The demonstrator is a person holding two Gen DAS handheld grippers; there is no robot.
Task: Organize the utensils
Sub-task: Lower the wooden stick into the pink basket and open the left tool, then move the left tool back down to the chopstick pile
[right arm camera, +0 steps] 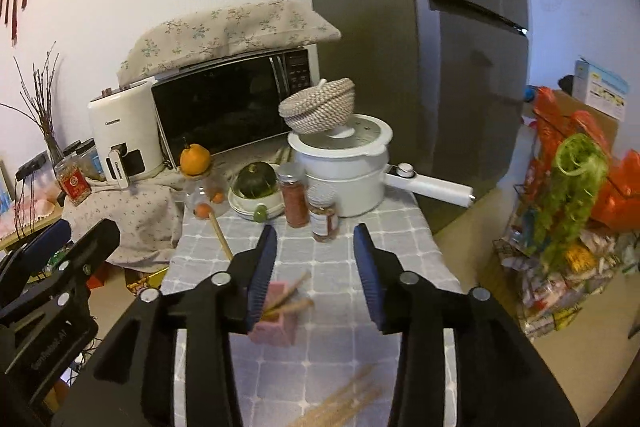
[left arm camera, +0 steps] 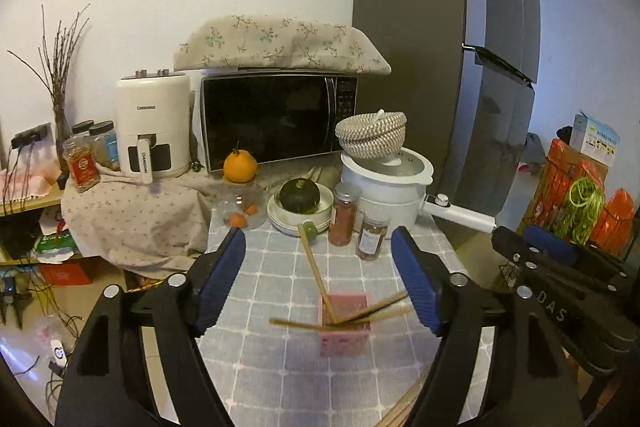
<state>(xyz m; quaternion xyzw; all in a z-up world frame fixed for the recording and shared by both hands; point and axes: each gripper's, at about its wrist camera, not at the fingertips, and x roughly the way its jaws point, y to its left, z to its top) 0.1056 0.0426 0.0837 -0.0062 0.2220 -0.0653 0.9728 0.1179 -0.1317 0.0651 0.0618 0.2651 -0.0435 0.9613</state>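
Note:
A pink holder (left arm camera: 344, 323) stands on the grey checked tablecloth (left arm camera: 280, 379) with several wooden chopsticks (left arm camera: 316, 275) leaning out of it at different angles. My left gripper (left arm camera: 318, 231) is open above and in front of the holder, with nothing pressed between its pads. In the right wrist view the pink holder (right arm camera: 276, 327) sits just behind my left finger, with chopsticks (right arm camera: 294, 291) in it. My right gripper (right arm camera: 316, 228) is open and holds nothing. More loose chopsticks (right arm camera: 344, 399) lie on the cloth near the front edge.
Behind the holder stand two spice jars (left arm camera: 360, 223), stacked bowls with a green squash (left arm camera: 300, 197), a white pot (left arm camera: 388, 183) with a woven basket on its lid, a microwave (left arm camera: 276, 115) and an air fryer (left arm camera: 154, 123). A fridge (left arm camera: 500, 67) rises at the right.

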